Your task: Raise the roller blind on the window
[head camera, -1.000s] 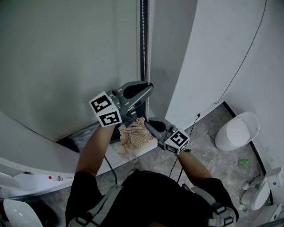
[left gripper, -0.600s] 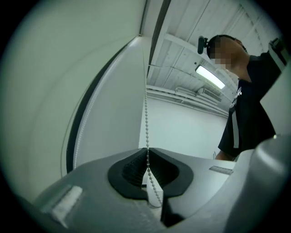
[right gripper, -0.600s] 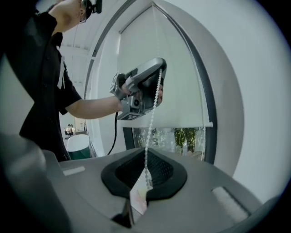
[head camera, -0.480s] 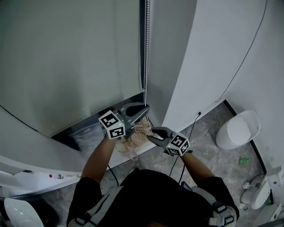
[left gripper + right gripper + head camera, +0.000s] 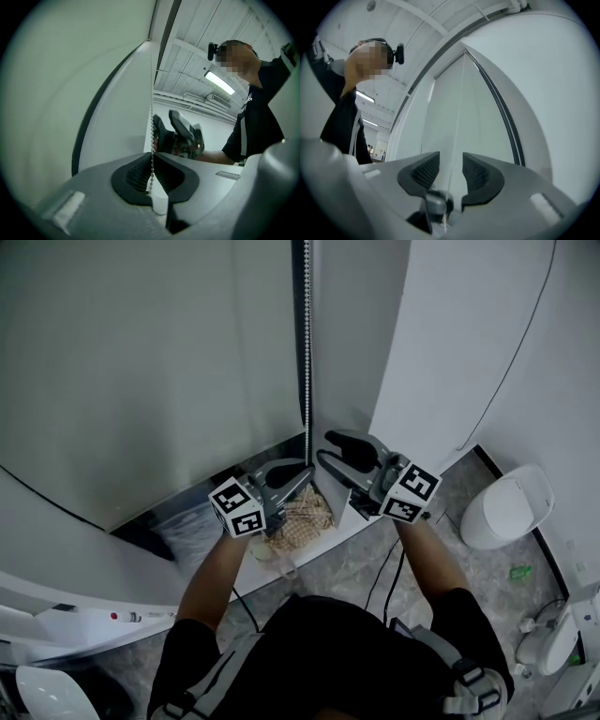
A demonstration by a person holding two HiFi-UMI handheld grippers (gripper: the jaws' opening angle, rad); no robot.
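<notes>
**A:** Left gripper (image 5: 302,471): we note it clamped on the bead chain (image 5: 307,352), beads pinched between the pads. Right gripper (image 5: 324,446): just beside it and higher, jaws just opened and now wide apart.

**B:** Chain against the right pads?

**A:** It runs through the gap; we see no pad pressing it.

**B:** Surroundings?

**A:** Checked cloth (image 5: 298,517) lies on the sill (image 5: 323,542) under both grippers. White bin (image 5: 502,507) stands on the floor to the right. The roller blind (image 5: 141,362) hangs left of the chain.
</notes>
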